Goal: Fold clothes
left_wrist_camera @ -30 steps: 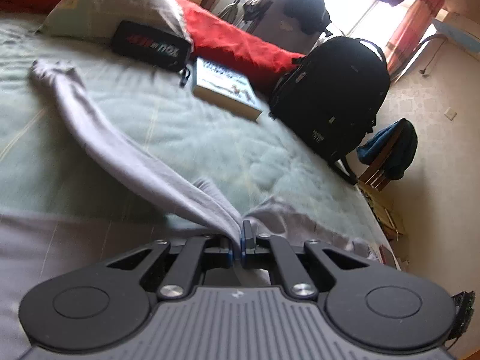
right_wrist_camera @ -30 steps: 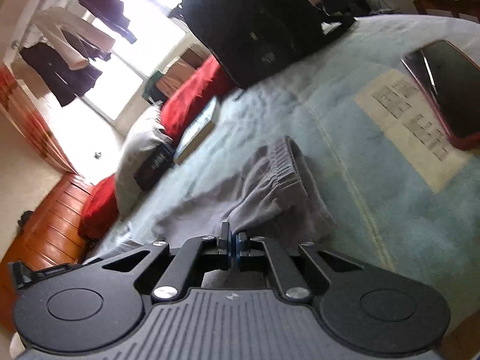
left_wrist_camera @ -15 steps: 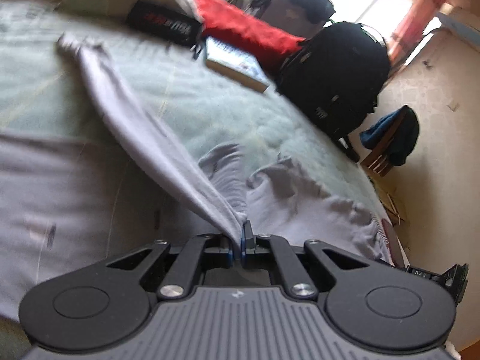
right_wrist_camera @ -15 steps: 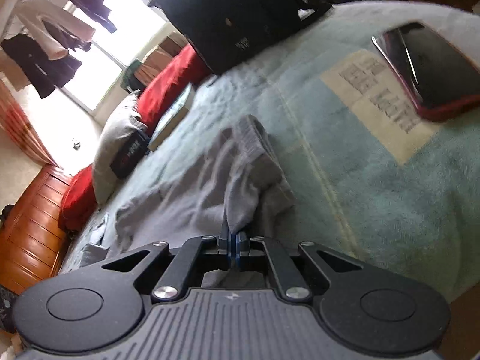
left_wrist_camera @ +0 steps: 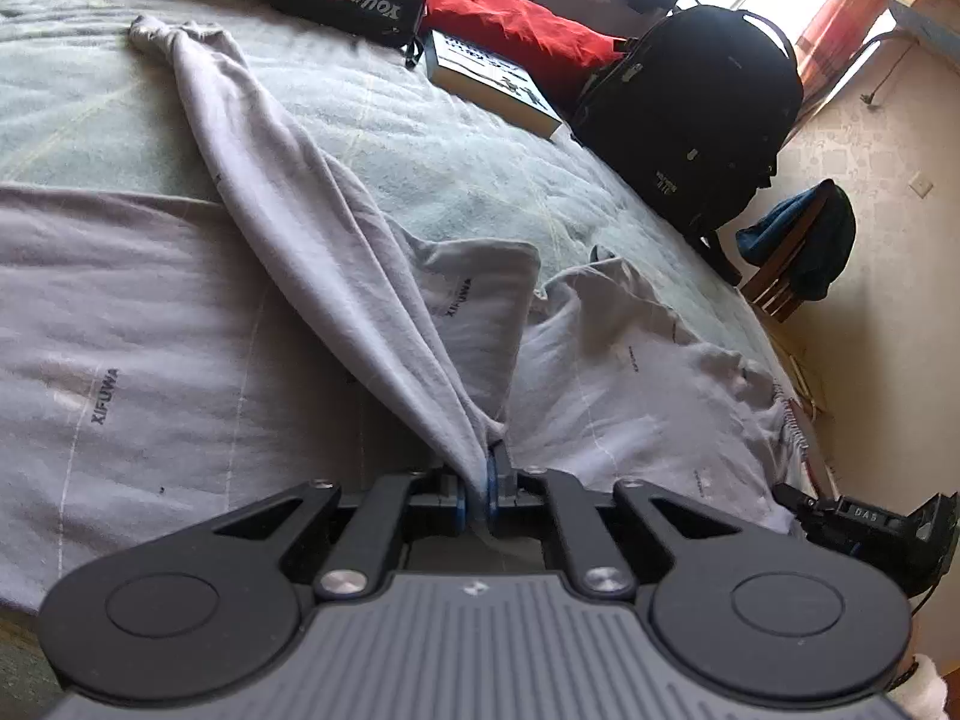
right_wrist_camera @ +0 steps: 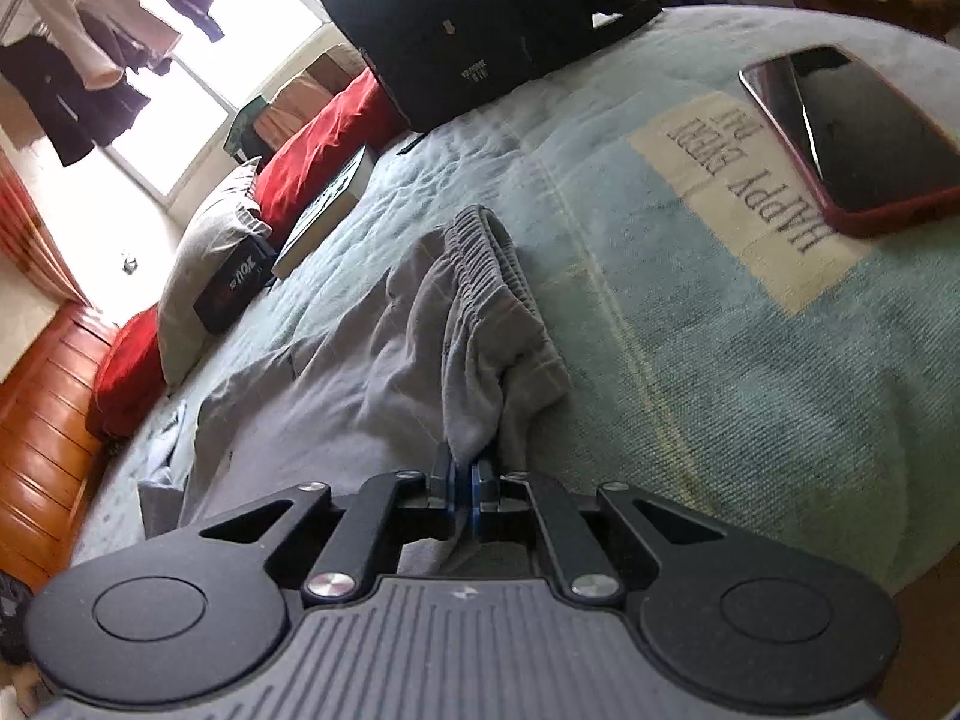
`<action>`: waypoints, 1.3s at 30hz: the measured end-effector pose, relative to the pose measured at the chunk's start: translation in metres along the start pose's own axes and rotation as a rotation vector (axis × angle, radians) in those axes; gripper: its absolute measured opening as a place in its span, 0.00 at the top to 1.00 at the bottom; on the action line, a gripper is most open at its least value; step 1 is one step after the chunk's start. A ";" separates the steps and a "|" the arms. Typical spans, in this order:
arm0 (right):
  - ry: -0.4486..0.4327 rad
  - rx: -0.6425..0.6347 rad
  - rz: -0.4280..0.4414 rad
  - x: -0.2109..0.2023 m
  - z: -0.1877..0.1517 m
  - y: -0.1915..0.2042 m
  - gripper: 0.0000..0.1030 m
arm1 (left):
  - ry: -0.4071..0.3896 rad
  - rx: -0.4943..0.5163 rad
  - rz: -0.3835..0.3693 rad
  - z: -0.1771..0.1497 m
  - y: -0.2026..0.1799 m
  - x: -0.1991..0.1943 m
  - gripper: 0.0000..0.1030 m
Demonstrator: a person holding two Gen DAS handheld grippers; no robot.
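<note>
Grey trousers [left_wrist_camera: 312,252] lie spread on the bed's pale green blanket [left_wrist_camera: 420,144]. One leg stretches taut from its far cuff [left_wrist_camera: 162,36] down to my left gripper [left_wrist_camera: 491,483], which is shut on a pinch of the cloth. The rest of the garment lies crumpled to the right. In the right wrist view my right gripper [right_wrist_camera: 463,483] is shut on the grey fabric just below the ribbed elastic waistband [right_wrist_camera: 486,258], which bunches up above the fingers.
A book [left_wrist_camera: 492,81], a black pouch [left_wrist_camera: 348,0], red cushions [left_wrist_camera: 516,24] and a black backpack [left_wrist_camera: 696,114] line the bed's far side. A red-cased phone [right_wrist_camera: 852,132] lies on the blanket to the right. The other gripper's body [left_wrist_camera: 864,528] shows at the lower right of the left wrist view.
Both grippers have pulled back towards the near edge with the trousers, so more grey cloth now lies spread before the left gripper. The waistband has bunched closer to the right gripper.
</note>
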State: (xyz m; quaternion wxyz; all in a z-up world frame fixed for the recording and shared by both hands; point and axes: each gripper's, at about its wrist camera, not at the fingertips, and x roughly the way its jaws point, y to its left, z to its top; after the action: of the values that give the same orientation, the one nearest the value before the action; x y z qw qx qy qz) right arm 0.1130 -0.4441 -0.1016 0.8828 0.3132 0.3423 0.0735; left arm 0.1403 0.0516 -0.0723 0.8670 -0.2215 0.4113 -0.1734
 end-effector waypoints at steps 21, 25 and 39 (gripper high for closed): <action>-0.054 0.023 -0.036 -0.021 0.003 0.007 0.71 | -0.062 0.430 0.005 0.004 -0.077 -0.038 0.58; -0.037 0.037 -0.006 -0.020 -0.007 0.006 0.71 | 0.003 0.640 0.003 -0.022 -0.094 -0.007 0.55; 0.009 -0.026 -0.015 -0.016 -0.017 0.014 0.96 | 0.124 0.628 0.125 -0.016 -0.064 0.006 0.55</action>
State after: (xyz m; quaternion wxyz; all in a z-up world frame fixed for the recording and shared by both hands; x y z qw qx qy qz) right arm 0.0912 -0.4299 -0.0933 0.8858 0.2988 0.3476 0.0728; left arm 0.1240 -0.0086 -0.0513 0.8751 0.0937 0.4027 -0.2515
